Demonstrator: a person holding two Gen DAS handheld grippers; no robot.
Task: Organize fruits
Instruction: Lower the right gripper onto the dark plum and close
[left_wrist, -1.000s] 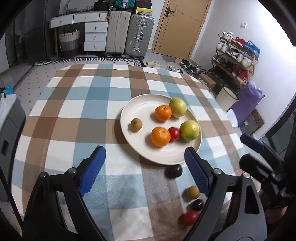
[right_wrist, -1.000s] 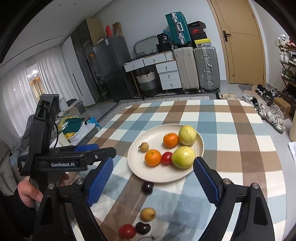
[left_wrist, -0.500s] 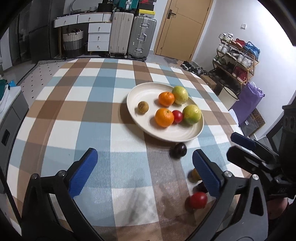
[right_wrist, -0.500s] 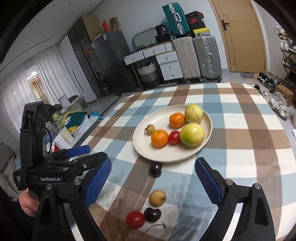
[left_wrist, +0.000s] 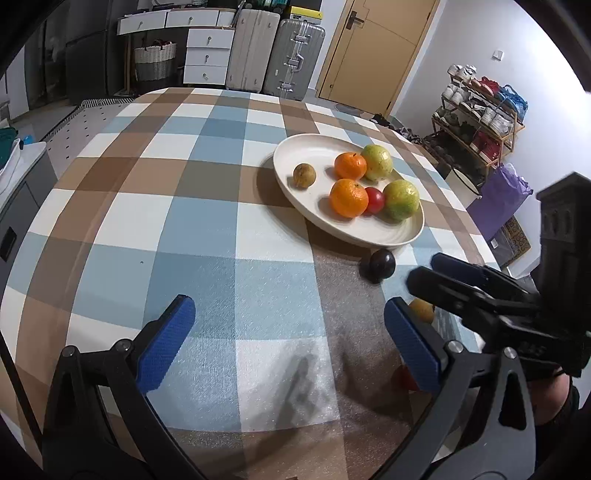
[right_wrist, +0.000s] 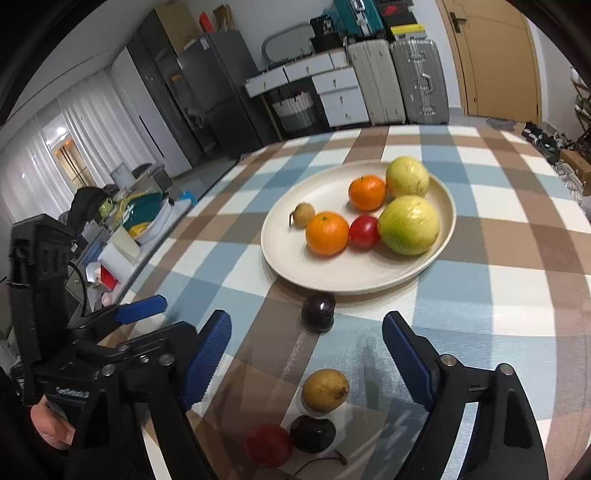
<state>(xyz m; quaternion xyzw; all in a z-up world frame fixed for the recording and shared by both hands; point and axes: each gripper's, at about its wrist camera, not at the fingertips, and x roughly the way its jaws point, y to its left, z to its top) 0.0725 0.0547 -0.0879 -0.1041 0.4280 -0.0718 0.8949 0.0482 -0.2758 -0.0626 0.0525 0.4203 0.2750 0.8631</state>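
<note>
Fruit is being gathered onto a plate, and we judge the step in hand to be the reach for the loose pieces left on the checked tablecloth (right_wrist: 517, 236). Nearest to us in the right wrist view lie a red fruit (right_wrist: 267, 445) and a dark fruit (right_wrist: 313, 432) touching each other, with a yellow-brown fruit (right_wrist: 325, 389) just beyond them. Our right gripper (right_wrist: 306, 350) hangs above that cluster, its jaws released and holding nothing; they have just been closing somewhat, with the yellow-brown fruit below the gap and untouched. A little farther sits a dark plum (right_wrist: 318, 310), just beside the near rim of the cream plate (right_wrist: 351, 278). On the plate rest two oranges, a red fruit, two large green fruits and a small brown one. Our left gripper (left_wrist: 284, 343) is spread as wide as it goes over bare cloth to the left of the cluster, grasping nothing. Next, we think, the right gripper must sink until its pads straddle one fruit alone, probably the yellow-brown one, then clench gently so the round fruit does not roll. Far behind stand suitcases (right_wrist: 399, 81) and a door (right_wrist: 495, 55).
</note>
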